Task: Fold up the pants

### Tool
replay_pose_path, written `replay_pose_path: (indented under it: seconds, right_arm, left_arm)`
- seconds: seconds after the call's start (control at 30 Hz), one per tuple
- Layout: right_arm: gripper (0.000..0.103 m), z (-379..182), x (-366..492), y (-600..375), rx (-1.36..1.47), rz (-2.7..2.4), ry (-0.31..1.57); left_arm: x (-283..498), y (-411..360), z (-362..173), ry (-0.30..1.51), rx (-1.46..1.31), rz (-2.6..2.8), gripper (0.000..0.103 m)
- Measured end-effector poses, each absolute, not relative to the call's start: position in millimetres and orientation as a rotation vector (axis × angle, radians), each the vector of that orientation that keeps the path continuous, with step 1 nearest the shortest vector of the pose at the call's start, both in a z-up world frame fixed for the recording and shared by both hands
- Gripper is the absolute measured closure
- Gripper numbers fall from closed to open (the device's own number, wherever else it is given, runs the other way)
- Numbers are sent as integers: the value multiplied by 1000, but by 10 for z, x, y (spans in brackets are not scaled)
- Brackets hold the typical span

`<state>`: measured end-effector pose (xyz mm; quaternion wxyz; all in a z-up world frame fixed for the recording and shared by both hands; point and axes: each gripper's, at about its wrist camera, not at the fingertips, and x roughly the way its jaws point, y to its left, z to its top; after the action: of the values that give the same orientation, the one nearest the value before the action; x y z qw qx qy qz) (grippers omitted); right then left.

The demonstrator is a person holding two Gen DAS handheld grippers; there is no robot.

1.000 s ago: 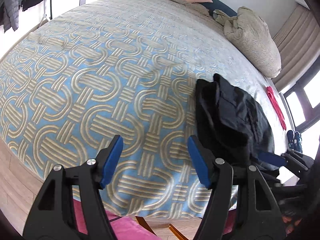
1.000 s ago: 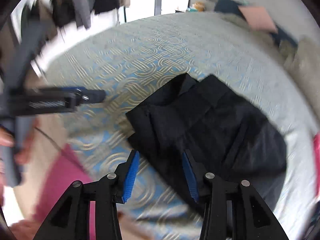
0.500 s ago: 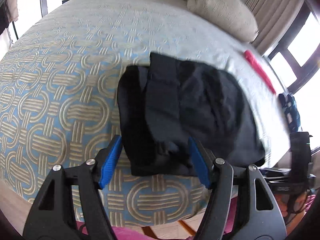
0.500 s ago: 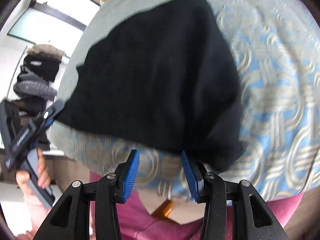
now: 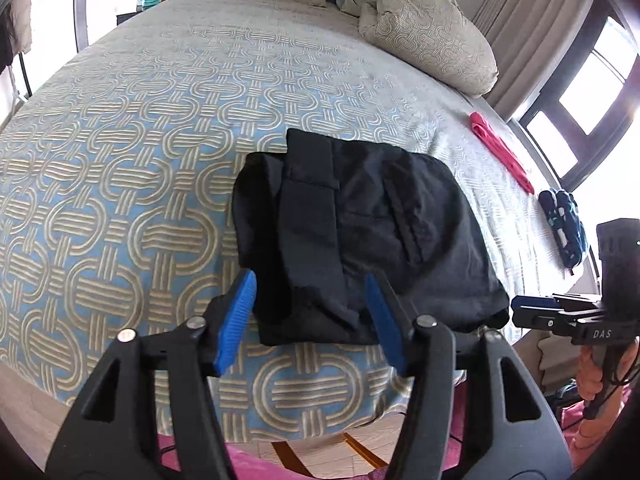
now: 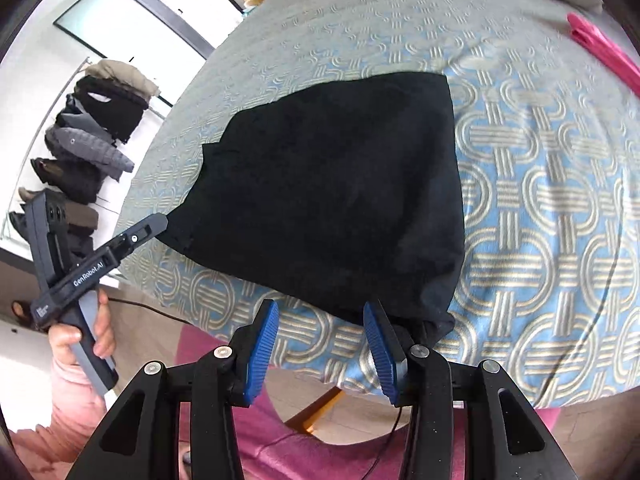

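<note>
Black pants (image 5: 352, 232) lie folded in a compact bundle on the patterned bed cover, near the bed's front edge. They also show in the right wrist view (image 6: 340, 192). My left gripper (image 5: 310, 320) is open, its blue pads on either side of the bundle's near left corner. My right gripper (image 6: 320, 340) is open at the bundle's near right corner, with the right pad (image 6: 380, 348) touching the cloth. Each gripper shows in the other's view, the right (image 5: 536, 316) and the left (image 6: 140, 236), both at the bundle's edges.
The bed cover (image 5: 120, 160) has a blue and beige loop pattern. A beige pillow (image 5: 428, 28) lies at the head. A pink cloth (image 5: 500, 148) and a dark blue item (image 5: 564, 224) lie at the right edge. Hanging clothes (image 6: 88, 128) are left of the bed.
Both grippers have swung towards the pants and come up to the bundle's near edge. The left now frames the left corner, the right the right corner. Both stayed open.
</note>
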<state>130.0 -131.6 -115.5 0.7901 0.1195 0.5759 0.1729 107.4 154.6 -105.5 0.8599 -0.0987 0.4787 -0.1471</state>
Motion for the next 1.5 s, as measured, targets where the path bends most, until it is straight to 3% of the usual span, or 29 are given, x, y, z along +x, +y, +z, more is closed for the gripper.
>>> replay_pose_path:
  seconds: [0.03, 0.13, 0.2, 0.23, 0.43, 0.63, 0.7, 0.77, 0.83, 1.0, 1.17, 1.2, 1.27, 1.33, 1.4, 1.47, 1.5]
  right_arm:
    - [58, -1121, 1299, -1307, 260, 372, 1233]
    - [58, -1082, 1288, -1336, 301, 385, 1212]
    - [58, -1086, 1311, -1313, 303, 377, 1214]
    - [58, -1098, 1314, -1303, 299, 368, 1218]
    - [58, -1136, 1321, -1336, 317, 335, 1241]
    - [58, -1190, 1417, -1366, 365, 308, 1261]
    - [58, -1193, 1429, -1305, 356, 318, 1264]
    - [58, -1187, 1433, -1204, 318, 334, 1265]
    - [58, -1174, 1430, -1134, 279, 341, 1263]
    - [58, -1108, 1423, -1088, 247, 335, 1243]
    - [58, -1057, 1462, -875, 239, 387, 1234]
    - [58, -1052, 1461, -809, 222, 397, 1231]
    - [58, -1067, 1453, -683, 188, 420, 1235]
    - [58, -1124, 1446, -605, 165, 437, 1253]
    - [58, -1204, 1449, -579, 158, 428, 1277]
    - [57, -1257, 1448, -575, 165, 410, 1295]
    - [57, -1279, 1449, -589, 171, 406, 1301]
  left_arm:
    - [1118, 1527, -1082, 1016, -204, -304, 31]
    - [1259, 1443, -1257, 1087, -208, -306, 29]
    - [1282, 1402, -1280, 1092, -231, -326, 61]
    - [1270, 1381, -1271, 1094, -236, -345, 95]
    - [833, 1513, -951, 925, -279, -512, 93]
    - [713, 1527, -1392, 1054, -210, -452, 89]
    - [678, 1506, -1410, 1051, -215, -445, 78]
    - [685, 1475, -1390, 1062, -210, -456, 46]
    - [723, 1503, -1354, 1056, -204, -443, 35]
    - [986, 1806, -1255, 1018, -302, -398, 35]
    - [1501, 1950, -1428, 1094, -494, -392, 37]
    - [1583, 1930, -1467, 1105, -519, -398, 39]
    - [1705, 1851, -1530, 1134, -537, -417, 61]
    - [1786, 1741, -1582, 1165, -506, -418, 71]
    - [1868, 1677, -1611, 1170, -490, -406, 73]
    - [1917, 1703, -1566, 1170, -539, -397, 89]
    - [1903, 1714, -1449, 1144, -585, -413, 91]
